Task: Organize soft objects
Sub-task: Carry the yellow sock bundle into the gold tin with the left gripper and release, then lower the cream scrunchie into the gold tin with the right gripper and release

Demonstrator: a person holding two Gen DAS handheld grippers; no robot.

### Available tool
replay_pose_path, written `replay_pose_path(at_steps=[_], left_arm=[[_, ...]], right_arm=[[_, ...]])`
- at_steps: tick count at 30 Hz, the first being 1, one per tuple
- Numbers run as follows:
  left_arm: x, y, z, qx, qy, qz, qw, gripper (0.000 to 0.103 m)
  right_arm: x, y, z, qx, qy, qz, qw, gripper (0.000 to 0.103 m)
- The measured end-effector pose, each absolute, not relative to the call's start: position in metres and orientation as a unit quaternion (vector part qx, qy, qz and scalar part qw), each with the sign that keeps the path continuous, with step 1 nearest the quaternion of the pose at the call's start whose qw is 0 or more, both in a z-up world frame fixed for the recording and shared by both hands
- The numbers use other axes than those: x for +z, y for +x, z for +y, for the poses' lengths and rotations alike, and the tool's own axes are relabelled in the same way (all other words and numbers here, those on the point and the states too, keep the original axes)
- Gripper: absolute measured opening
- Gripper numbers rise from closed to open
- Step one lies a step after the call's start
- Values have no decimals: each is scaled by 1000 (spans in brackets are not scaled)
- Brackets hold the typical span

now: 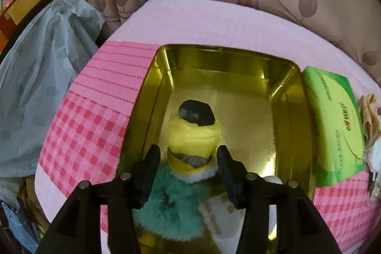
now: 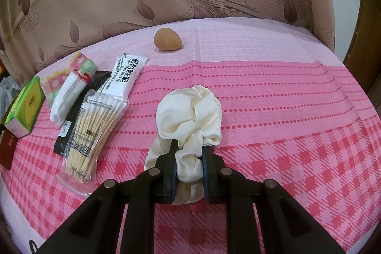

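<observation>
My left tongs point(image 1: 189, 155) point forward and down over the gold tin point(image 1: 281, 135), jaws set narrow around the plush toy point(image 1: 190, 149). Both pads sit at the toy's yellow neck; whether they press it I can't tell for sure, but it looks pinched. The toy is inside the tin, teal fuzzy body at 6 o'clock, yellow part with a dark cap toward 12. White paper card point(image 1: 219, 213) lies on the tin floor at 5 o'clock of the toy.

Green tissue pack point(image 1: 335, 120) touches the tin's outer wall at 3 o'clock. Crumpled patterned cloth point(image 1: 371, 116) is just beyond it, at the frame edge.

My right tongs point(image 2: 189, 154) are angled down at the pink checked tablecloth point(image 2: 285, 123), jaws narrow, clamped on the cream cloth point(image 2: 190, 116). The cloth bunches between the pads and spreads toward 12 o'clock on the table.

From the cream cloth: cotton swab bag point(image 2: 92, 132) at 9 o'clock, white sachet point(image 2: 125, 76) at 10, folded white towel point(image 2: 69, 97) and black packet point(image 2: 71, 125) beside the swabs. Brown egg point(image 2: 167, 38) at 12 o'clock, well apart.
</observation>
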State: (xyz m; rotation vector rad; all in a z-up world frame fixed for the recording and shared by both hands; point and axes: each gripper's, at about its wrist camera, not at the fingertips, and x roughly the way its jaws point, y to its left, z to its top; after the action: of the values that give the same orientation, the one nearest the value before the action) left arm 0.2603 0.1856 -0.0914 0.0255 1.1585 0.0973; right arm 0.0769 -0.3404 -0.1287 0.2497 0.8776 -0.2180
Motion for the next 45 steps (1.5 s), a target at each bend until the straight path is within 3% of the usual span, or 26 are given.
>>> replay_pose_path(at_steps=[10, 19, 31, 45], left_arm=[[-41, 194, 202, 59, 18, 482, 874, 51], [-37, 141, 233, 133, 40, 432, 891, 54], [-39, 132, 259, 152, -10, 425, 892, 54], [-41, 131, 279, 169, -49, 433, 884, 54]], right_arm=[[-129, 77, -340, -109, 108, 425, 892, 16], [-126, 77, -336, -118, 94, 425, 893, 14], [-82, 79, -305, -114, 64, 407, 904, 12], [-25, 109, -177, 22, -1, 371, 928, 11]])
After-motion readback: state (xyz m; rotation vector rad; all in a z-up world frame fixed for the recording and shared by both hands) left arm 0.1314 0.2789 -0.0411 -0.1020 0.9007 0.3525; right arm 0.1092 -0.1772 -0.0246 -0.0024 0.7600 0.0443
